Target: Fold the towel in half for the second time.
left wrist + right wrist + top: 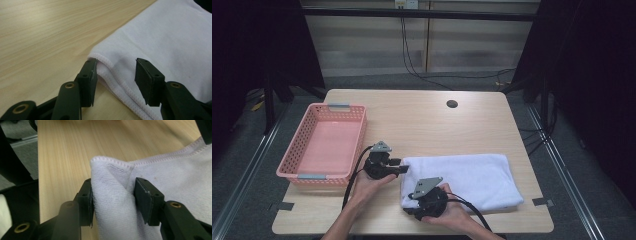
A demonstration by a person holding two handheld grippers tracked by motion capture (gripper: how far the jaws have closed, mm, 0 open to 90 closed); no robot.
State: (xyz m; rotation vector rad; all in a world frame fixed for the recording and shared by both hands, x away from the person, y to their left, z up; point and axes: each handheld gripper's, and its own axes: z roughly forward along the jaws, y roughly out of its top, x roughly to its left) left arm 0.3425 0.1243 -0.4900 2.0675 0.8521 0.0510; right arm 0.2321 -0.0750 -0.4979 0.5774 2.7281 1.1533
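Left gripper view: jaws loose around towel (160, 37) corner on bench (45, 30) | right gripper (113, 197): jaws straddling a towel fold, not clamped yet

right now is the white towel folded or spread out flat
Folded. The white towel lies as a compact rectangle on the table, and the left gripper view shows stacked hemmed layers at its corner.

A folded towel (467, 180) lies on the table (427, 125) near its front edge, right of the middle. A basket (324, 145) sits along the left edge, well apart from the towel. The left gripper (404, 165) is at the towel's back left corner, the right gripper (411, 196) at its front left corner, towel between its jaws.
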